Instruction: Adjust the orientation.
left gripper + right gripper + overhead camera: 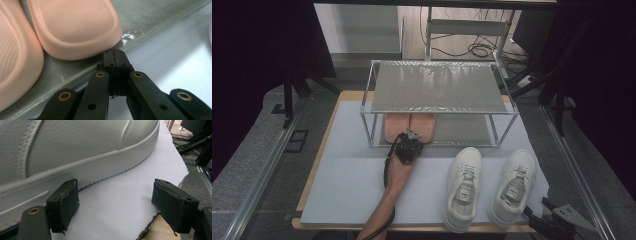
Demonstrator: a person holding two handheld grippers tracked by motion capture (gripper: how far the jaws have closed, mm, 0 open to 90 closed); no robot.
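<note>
High view: a pale grey mat point(352, 185) covers the wooden table, and on its far half stands a two-tier metal shoe rack point(439, 85), the landmark here. Its top shelf is a bare silvery sheet. On the bottom shelf, toward the rack's left end, lie two pink slippers point(409, 125) side by side, their perforated footbeds facing up. In front of the rack, toward its right end, a pair of white sneakers point(489, 185) rests on the mat, toes pointing at the rack; small tags sit on the tongues, but their writing is too small to read. No brand or lettering can be made out anywhere.

The left gripper point(410, 141) reaches the rack's front edge, just before the slippers. In the left gripper view its jaws are pressed together with nothing between them, the tips just short of the nearer slipper's rounded end. The right gripper point(115, 205) sits in front of the rack beside the outer sneaker, jaws spread apart and empty, one pad close to the ribbed sole.
</note>
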